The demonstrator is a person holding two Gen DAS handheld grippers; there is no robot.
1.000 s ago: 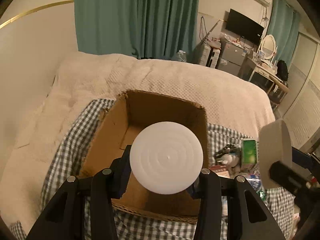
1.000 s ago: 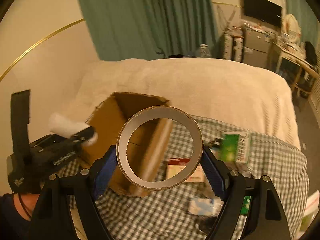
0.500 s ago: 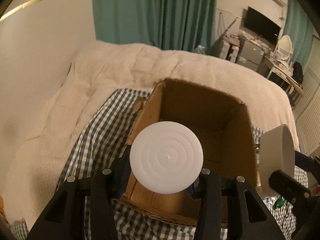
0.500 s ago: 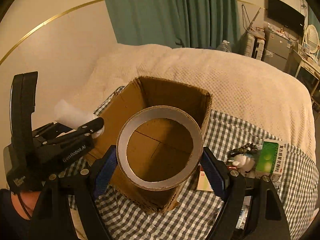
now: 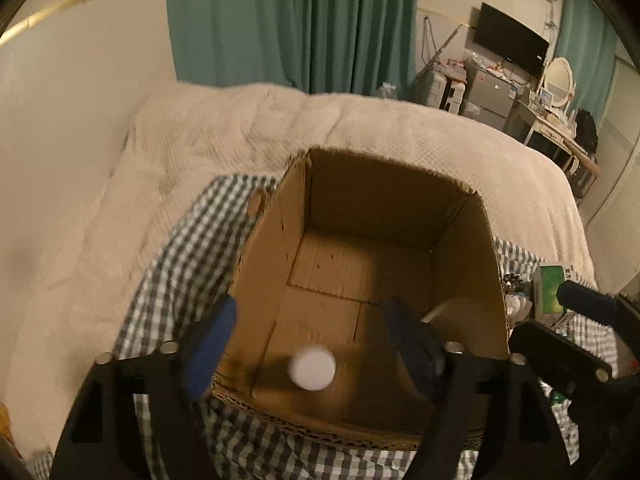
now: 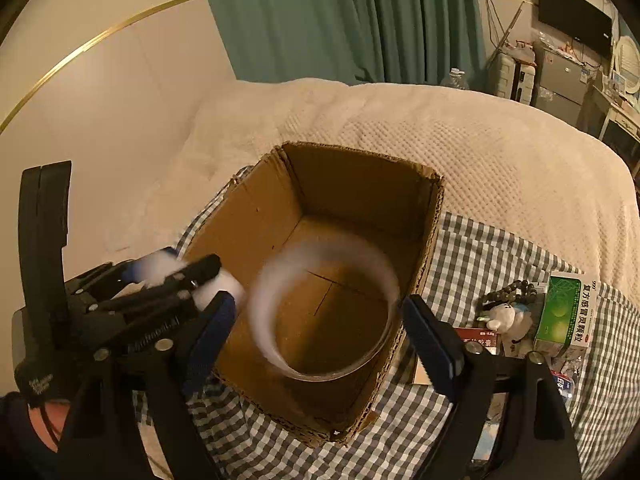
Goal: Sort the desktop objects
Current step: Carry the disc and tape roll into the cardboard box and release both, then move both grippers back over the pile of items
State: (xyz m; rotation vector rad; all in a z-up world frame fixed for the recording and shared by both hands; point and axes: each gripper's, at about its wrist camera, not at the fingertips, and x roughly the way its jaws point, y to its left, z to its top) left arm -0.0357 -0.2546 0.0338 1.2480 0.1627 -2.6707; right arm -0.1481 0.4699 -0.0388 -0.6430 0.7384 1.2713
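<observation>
Jaws on both grippers, left (image 5: 310, 332) and right (image 6: 316, 322), are opening and hold nothing, since the white round plastic lid (image 5: 312, 367) and grey cardboard-cored tape roll (image 6: 326, 308), gripped a moment ago, now drop into the open brown cardboard box (image 5: 400, 200).

A home bedroom, bed (image 6: 460, 128) under a cream quilt, teal curtains (image 5: 288, 24) behind, wall television (image 5: 510, 44), dressing table with oval mirror (image 5: 558, 80) in the corner
</observation>
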